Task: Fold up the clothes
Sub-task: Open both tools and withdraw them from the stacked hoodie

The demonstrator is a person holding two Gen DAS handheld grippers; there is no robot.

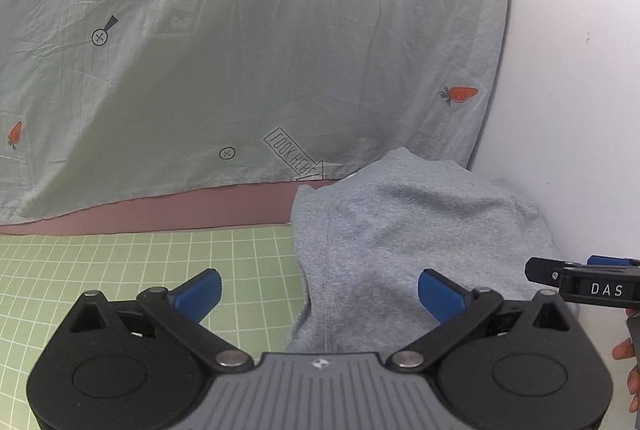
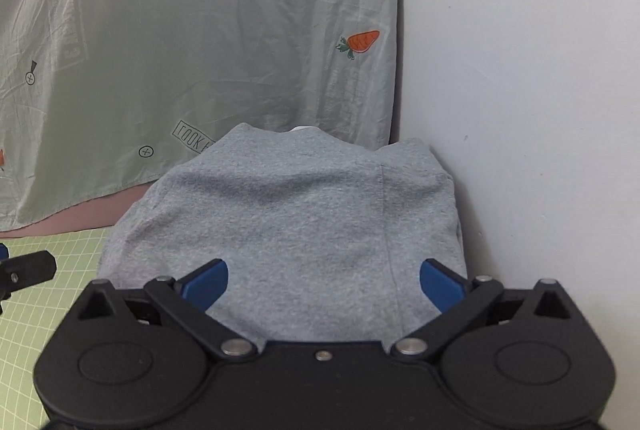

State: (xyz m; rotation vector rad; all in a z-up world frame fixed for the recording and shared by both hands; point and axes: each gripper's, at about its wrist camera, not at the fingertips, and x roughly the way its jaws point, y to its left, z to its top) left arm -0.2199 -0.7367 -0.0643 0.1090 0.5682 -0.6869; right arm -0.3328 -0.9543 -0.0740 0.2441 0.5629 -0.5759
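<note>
A folded grey knit garment [image 1: 404, 238] lies on the green grid mat [image 1: 120, 270], pushed against the white wall on the right. In the right wrist view the same grey garment [image 2: 288, 222] fills the middle. My left gripper [image 1: 320, 294] is open, hovering over the garment's left edge, its blue pads wide apart and touching nothing. My right gripper [image 2: 324, 284] is open above the garment's near part, nothing pinched between its pads. The right gripper [image 1: 576, 276] also shows at the right edge of the left wrist view, and the left gripper's tip [image 2: 28, 268] shows at the left edge of the right wrist view.
A pale grey-green sheet [image 1: 240, 49] printed with carrots and arrows hangs behind the mat. A mauve strip [image 1: 180, 205] runs under its hem. A white wall [image 2: 520, 109] bounds the right side. A hand's fingers [image 1: 630, 370] show at the far right.
</note>
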